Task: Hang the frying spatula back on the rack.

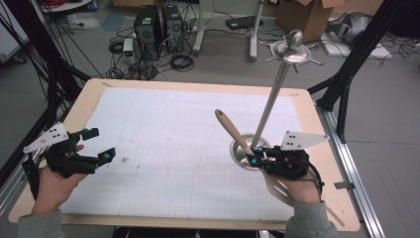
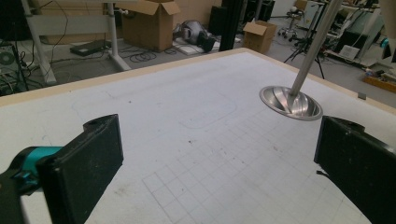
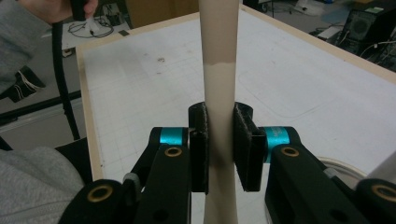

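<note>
My right gripper (image 1: 255,160) is shut on the handle of a wooden spatula (image 1: 231,128), lifted over the right part of the table. The handle slants up and to the left, and its flat blade (image 1: 276,191) hangs below the hand. In the right gripper view the pads (image 3: 201,140) press on the spatula's handle (image 3: 218,56) from both sides. A metal utensil stand (image 1: 271,106) with a round dish base (image 1: 240,153) and a hooked top rises just beside this gripper. At the table's left edge my left gripper (image 1: 99,145) is open with nothing between its jaws; its view shows the stand's base (image 2: 290,102) at a distance.
A white gridded mat (image 1: 183,139) covers the wooden table (image 1: 94,87). Beyond the far edge lie computer towers (image 1: 157,27), cables and a cardboard box (image 1: 307,15). A black frame post (image 1: 346,74) and a metal rail (image 1: 354,173) run along the right side.
</note>
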`<state>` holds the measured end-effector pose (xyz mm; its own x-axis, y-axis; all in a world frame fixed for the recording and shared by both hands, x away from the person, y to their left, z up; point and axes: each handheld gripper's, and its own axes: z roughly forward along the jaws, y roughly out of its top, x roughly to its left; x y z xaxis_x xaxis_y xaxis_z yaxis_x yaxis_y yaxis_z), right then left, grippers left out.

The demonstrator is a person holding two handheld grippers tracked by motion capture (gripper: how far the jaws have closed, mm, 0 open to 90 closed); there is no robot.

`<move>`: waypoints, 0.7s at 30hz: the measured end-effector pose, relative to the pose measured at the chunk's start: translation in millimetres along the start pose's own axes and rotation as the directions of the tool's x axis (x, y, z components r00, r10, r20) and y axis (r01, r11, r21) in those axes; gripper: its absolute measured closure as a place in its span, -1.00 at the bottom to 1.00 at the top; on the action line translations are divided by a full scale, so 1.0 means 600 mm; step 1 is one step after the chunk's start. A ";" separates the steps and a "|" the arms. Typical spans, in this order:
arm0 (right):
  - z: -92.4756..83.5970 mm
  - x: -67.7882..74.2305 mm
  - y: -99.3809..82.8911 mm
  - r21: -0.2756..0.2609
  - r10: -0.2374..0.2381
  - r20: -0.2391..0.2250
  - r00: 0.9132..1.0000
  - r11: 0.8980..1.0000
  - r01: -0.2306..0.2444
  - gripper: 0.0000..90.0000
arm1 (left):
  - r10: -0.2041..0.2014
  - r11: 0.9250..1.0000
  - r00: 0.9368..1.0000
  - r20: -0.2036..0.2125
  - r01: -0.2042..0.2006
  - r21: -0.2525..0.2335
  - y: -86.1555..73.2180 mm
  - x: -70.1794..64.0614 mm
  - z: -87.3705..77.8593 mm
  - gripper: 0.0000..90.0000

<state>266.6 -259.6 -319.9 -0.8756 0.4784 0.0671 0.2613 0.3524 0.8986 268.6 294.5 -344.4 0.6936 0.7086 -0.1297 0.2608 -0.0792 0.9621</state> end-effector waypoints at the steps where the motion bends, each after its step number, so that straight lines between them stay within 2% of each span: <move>1: -0.006 -0.001 -0.001 -0.001 0.002 0.000 1.000 1.000 -0.002 0.74 | -0.001 1.000 1.000 0.000 0.001 -0.001 0.000 0.000 0.000 -0.96; 8: -0.041 -0.014 -0.010 -0.007 0.002 -0.021 1.000 1.000 -0.002 0.74 | -0.005 1.000 1.000 -0.002 0.005 0.001 -0.001 0.002 0.000 -0.96; 21: -0.114 -0.032 -0.027 -0.078 0.022 -0.024 0.999 0.997 -0.024 0.74 | -0.011 1.000 1.000 -0.006 0.011 -0.001 -0.002 0.003 0.001 -0.96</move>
<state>251.5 -329.3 -306.0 -0.8790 0.4669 0.0974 0.2498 0.2767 0.9279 269.9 295.6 -345.8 0.6867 0.7135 -0.1388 0.2678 -0.0709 0.9609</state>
